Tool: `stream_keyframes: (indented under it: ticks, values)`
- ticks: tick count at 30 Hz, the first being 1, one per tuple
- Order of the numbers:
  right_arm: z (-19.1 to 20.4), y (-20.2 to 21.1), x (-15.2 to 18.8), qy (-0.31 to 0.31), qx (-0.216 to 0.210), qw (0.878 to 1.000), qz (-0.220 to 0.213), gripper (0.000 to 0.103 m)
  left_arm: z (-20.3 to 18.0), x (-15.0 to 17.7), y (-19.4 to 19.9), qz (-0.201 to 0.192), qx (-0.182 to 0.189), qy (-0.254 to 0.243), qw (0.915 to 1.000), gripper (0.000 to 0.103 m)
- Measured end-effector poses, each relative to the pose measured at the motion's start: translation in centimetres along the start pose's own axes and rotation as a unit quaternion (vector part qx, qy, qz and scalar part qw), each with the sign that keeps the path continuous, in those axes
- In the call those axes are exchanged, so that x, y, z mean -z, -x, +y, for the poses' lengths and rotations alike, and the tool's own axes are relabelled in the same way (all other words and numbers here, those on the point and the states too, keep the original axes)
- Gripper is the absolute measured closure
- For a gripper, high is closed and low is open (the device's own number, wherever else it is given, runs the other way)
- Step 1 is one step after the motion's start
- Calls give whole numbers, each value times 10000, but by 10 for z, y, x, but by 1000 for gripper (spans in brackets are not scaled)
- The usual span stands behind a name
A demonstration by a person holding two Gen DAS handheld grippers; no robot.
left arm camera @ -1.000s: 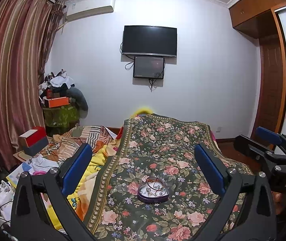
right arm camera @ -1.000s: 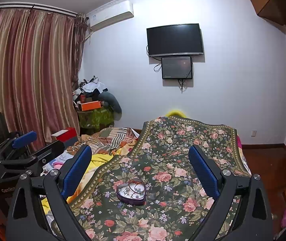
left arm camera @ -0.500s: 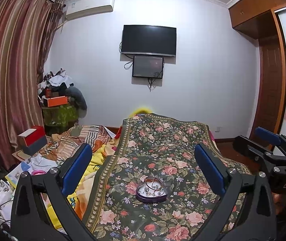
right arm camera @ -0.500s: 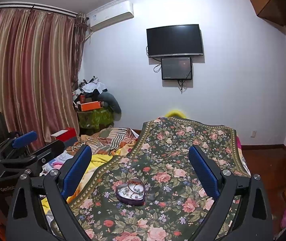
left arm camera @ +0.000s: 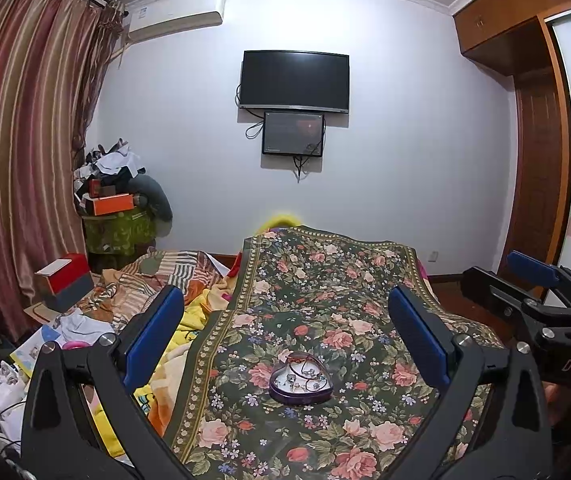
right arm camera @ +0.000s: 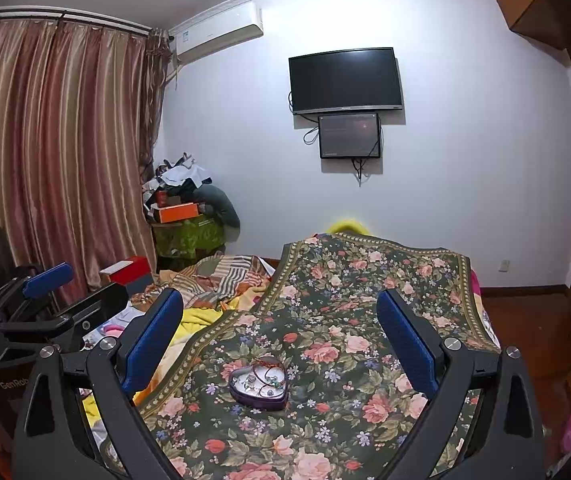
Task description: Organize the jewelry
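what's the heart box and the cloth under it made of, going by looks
The heart-shaped box looks like tin or hard plastic with a glossy purple wall: its side catches light. Its pale inside holds shiny metallic-looking jewelry. The floral cloth looks like matte woven or printed fabric, since it drapes and creases over the bed.

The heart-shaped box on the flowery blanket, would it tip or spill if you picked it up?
The heart-shaped box looks low and wide, so it probably won't tip by itself. It has no lid on, so the jewelry heaped inside could slide out if tilted. The floral blanket beneath is soft, so pushing might snag it rather than slide it.
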State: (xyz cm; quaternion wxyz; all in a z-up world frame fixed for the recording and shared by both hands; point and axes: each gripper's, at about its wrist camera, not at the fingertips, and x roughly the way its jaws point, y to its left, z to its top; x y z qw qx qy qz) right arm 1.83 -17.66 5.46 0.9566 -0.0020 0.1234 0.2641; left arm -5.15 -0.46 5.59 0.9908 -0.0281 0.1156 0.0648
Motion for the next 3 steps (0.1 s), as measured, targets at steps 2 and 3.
stream_keyframes:
  ticks: [2, 3]
  values:
    - [0, 1, 1, -7, -5, 10000, 6, 7, 0, 0, 0, 3, -12, 2, 10000, 1]
    - [0, 1, 1, -8, -6, 10000, 3, 7, 0, 0, 0, 7, -31, 4, 10000, 1]
